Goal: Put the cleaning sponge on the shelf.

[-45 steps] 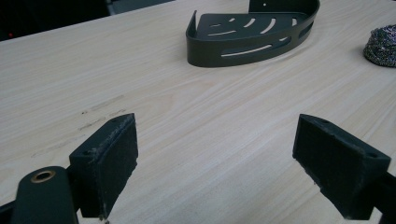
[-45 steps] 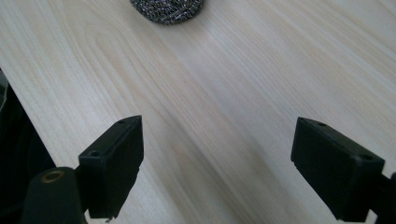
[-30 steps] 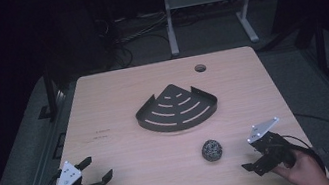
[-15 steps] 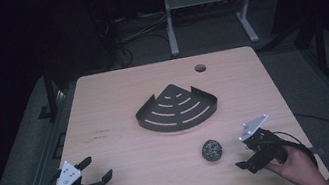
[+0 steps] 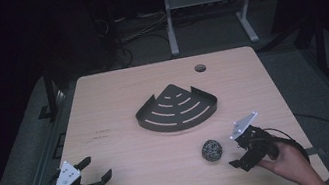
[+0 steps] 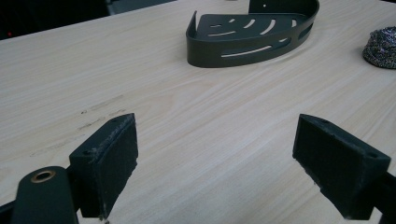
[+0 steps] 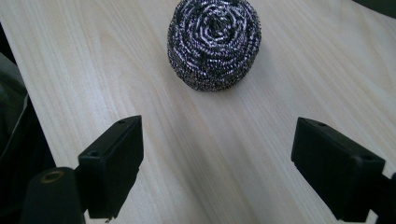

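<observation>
A round steel wool scourer (image 5: 211, 150) (image 7: 214, 42) lies on the wooden table (image 5: 119, 105), also seen at the right edge of the left gripper view (image 6: 382, 46). A dark fan-shaped slotted shelf tray (image 5: 176, 109) (image 6: 252, 28) sits at the table's middle. My right gripper (image 5: 237, 153) (image 7: 215, 163) is open just right of the scourer, jaws pointed at it, nothing between them. Near the front left corner my left gripper (image 5: 95, 169) (image 6: 215, 163) is open and empty over bare wood, facing the tray.
A round cable hole (image 5: 200, 68) is in the table's far right part. Faint pencil-like marks (image 5: 102, 134) lie left of the tray. A metal desk frame (image 5: 170, 20) and cables stand on the dark floor beyond the table.
My right gripper has moved left and slightly forward toward the scourer. The left gripper, scourer and tray have stayed put.
</observation>
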`<move>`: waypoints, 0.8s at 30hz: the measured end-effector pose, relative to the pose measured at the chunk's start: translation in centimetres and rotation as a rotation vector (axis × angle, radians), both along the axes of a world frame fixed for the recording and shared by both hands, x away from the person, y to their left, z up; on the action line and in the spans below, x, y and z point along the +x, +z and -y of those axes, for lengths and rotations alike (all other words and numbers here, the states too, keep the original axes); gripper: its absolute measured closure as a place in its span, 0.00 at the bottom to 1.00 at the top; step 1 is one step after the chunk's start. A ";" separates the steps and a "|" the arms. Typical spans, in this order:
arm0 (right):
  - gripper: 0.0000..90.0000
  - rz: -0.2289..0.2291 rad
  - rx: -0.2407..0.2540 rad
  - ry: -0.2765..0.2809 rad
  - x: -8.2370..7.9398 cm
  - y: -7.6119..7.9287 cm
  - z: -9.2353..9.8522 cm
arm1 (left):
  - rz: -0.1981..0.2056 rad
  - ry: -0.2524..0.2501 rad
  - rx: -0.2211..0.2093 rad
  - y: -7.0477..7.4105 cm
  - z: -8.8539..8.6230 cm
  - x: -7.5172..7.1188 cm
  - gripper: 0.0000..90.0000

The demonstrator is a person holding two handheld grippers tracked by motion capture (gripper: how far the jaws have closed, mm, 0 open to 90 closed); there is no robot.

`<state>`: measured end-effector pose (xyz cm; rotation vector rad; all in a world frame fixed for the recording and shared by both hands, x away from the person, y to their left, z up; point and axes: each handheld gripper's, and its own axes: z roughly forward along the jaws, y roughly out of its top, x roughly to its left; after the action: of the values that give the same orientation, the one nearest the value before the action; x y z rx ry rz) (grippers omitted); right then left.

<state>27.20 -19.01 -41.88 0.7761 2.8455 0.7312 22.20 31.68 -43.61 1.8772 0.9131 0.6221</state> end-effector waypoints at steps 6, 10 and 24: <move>0.18 -0.003 0.000 0.016 0.2 0.2 -0.5 | 0.001 0.001 -0.004 0.0 0.0 0.0 0.15; 0.18 -0.001 -0.005 0.029 0.4 0.3 -0.9 | 0.002 0.000 0.000 0.0 0.0 0.0 0.15; 0.18 -0.009 -0.022 0.062 1.0 0.4 -2.3 | 0.006 0.004 -0.005 0.1 -0.2 0.0 0.15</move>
<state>28.21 -16.67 -41.46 0.6924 2.8930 0.7046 22.19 31.85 -43.51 1.8682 0.9137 0.6272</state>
